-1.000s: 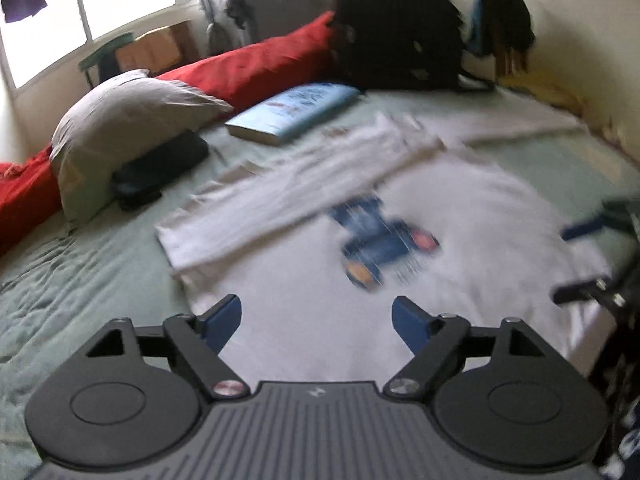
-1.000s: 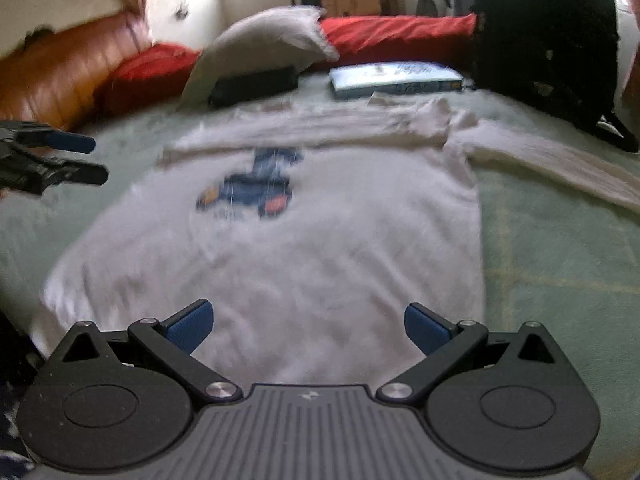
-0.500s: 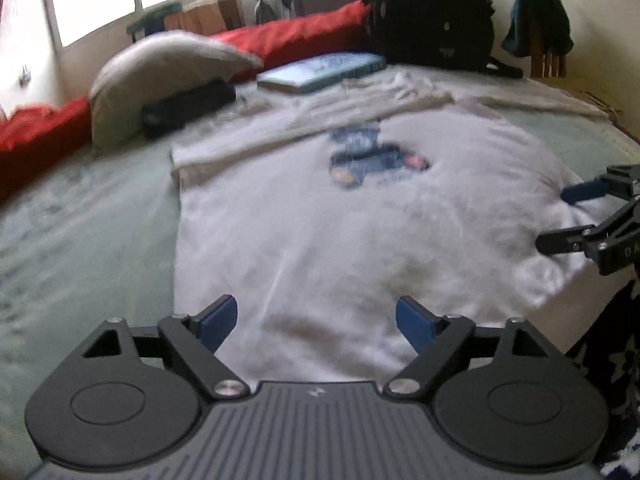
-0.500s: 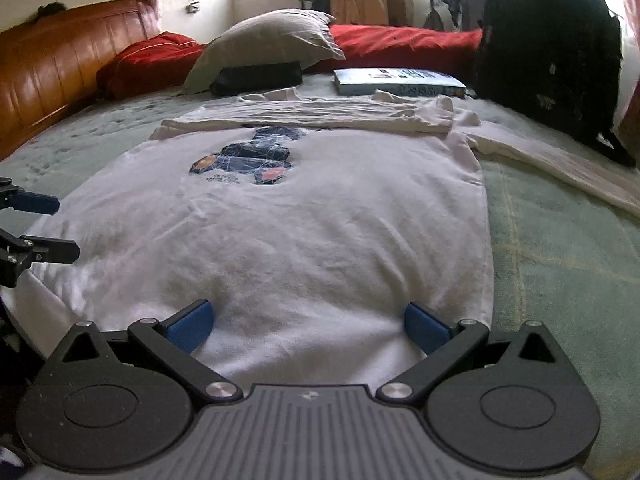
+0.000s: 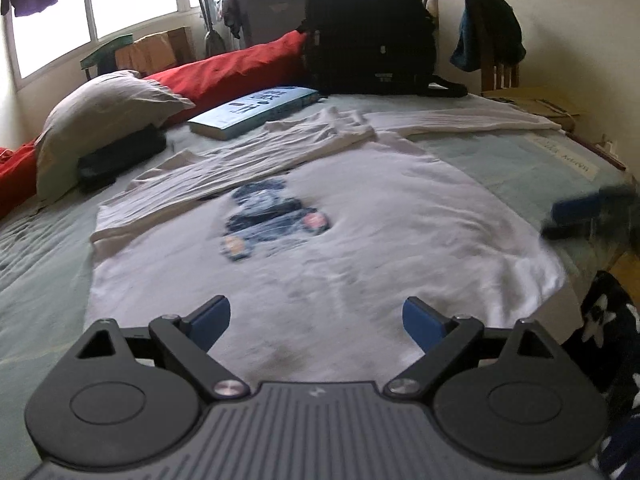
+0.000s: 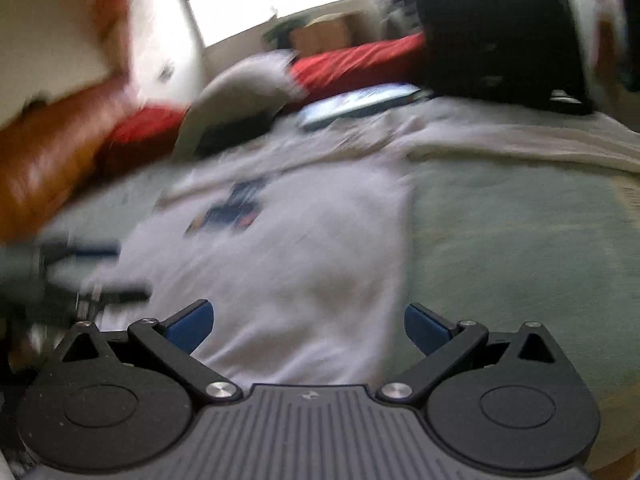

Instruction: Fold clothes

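Lying flat on green bedsheet (image 5: 512,160): white long-sleeved shirt (image 5: 380,232), printed side up

Left gripper (image 5: 316,320) over near hem, jaws wide and just been opening, nothing between blue pads; right gripper (image 6: 308,322) over shirt's right side edge, jaws spread, nothing gripped, view blurred. One sleeve folded across chest above blue print (image 5: 272,220), other sleeve stretched out to side. Beyond collar: blue book (image 5: 252,112), grey pillow (image 5: 100,116), red bolster (image 5: 240,72), black backpack (image 5: 368,28)

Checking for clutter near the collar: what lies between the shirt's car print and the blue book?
In the left wrist view, the folded-in sleeve crosses between the car print and the blue book, then bare green bedsheet.
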Motion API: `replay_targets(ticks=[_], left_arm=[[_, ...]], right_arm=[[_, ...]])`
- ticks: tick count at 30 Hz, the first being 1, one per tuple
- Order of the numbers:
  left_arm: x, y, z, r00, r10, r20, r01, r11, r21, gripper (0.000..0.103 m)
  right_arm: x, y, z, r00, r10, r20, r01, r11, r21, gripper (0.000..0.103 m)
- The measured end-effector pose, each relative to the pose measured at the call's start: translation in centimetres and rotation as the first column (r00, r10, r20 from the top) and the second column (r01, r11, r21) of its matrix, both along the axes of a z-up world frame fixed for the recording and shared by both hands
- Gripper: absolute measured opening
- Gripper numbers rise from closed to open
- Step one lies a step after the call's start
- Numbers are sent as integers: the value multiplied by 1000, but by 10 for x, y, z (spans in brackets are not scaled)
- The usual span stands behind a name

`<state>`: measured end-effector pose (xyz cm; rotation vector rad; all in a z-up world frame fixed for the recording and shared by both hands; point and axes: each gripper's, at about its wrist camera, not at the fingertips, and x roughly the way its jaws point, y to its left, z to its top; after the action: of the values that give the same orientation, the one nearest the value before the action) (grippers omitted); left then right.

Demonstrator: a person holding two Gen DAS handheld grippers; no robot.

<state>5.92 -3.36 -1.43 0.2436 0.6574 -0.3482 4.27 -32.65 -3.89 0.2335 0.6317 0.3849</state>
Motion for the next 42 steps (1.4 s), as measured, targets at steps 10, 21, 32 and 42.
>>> replay_targets(ticks=[10, 21, 32, 42], left_arm=[[10, -26, -8, 999, -8, -38, 8, 1000, -2, 93], [26, -49, -17, 998, -21, -60, 23, 999, 36, 93], [35, -54, -22, 997, -17, -78, 21, 999, 44, 93], [37, -49, -24, 996, -19, -88, 21, 1000, 20, 94]], right_arm=[[90, -163, 4, 926, -378, 5, 376, 921, 98, 103], [178, -257, -53, 836, -539, -105, 539, 769, 345, 103], [212, -275, -56, 839, -541, -54, 528, 786, 321, 103], [226, -285, -59, 838, -545, -31, 520, 778, 353, 103]])
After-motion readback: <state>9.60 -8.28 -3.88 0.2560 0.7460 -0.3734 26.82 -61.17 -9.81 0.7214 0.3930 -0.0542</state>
